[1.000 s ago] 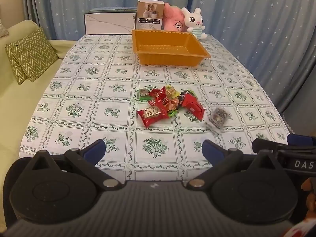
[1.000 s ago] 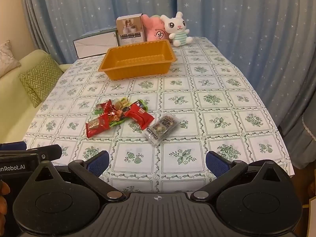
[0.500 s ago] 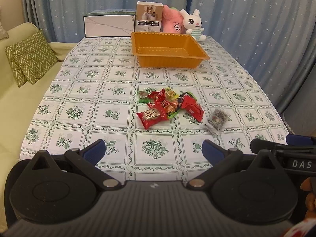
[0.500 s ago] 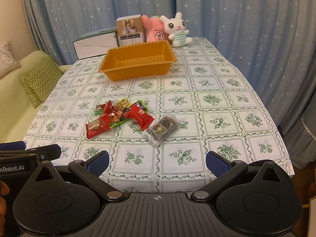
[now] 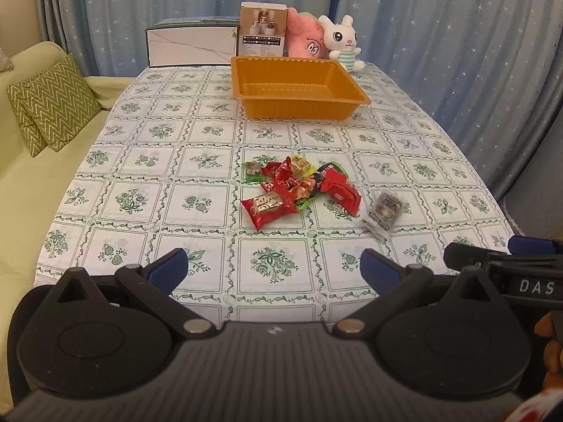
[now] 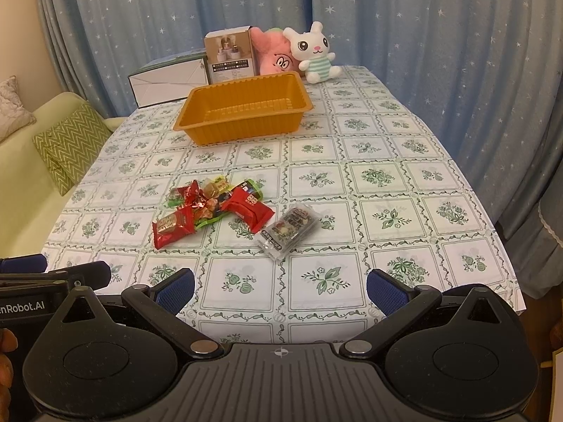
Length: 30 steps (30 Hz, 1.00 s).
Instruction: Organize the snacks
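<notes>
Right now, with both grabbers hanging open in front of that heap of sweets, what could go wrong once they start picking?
The snack pile is a tangle of overlapping wrappers, so the left gripper might lift two at once or scatter some. The clear packet lies flat on the tablecloth, so the right gripper may pinch the cloth with it. The orange tray looks light and sits well beyond the pile; a clumsy drop could nudge it.

The left gripper [image 5: 273,270] hovers level with its blue-tipped fingers [image 5: 168,268] spread wide, nothing between them. The right gripper [image 6: 280,287] sits just beside it at about the same height, its fingers [image 6: 386,292] equally wide apart and empty, both pointing forward.
</notes>
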Tool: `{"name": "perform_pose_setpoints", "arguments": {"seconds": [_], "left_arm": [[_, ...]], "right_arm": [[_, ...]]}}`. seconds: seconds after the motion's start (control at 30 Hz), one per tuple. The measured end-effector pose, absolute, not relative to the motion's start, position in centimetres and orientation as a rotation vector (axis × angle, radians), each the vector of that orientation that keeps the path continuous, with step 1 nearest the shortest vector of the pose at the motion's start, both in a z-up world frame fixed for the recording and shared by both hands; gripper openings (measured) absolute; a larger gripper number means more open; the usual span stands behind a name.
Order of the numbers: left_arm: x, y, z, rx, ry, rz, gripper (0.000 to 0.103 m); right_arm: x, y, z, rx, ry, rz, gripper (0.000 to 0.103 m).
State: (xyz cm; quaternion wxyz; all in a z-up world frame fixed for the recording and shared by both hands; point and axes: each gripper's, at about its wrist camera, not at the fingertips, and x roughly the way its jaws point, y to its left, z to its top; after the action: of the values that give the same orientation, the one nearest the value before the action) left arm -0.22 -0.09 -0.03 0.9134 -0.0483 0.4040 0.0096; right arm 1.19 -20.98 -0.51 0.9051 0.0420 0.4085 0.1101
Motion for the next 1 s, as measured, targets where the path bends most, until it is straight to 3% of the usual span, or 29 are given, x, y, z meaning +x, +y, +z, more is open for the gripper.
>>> {"name": "perform_pose_setpoints", "arguments": {"seconds": [1.0], "left_arm": [[-0.23,-0.23,0.02,-0.095,0.828,0.020,0.103]], "right_arm": [[1.18,-20.94,-0.67,0.088,0.843,0.224,0.103]]}}
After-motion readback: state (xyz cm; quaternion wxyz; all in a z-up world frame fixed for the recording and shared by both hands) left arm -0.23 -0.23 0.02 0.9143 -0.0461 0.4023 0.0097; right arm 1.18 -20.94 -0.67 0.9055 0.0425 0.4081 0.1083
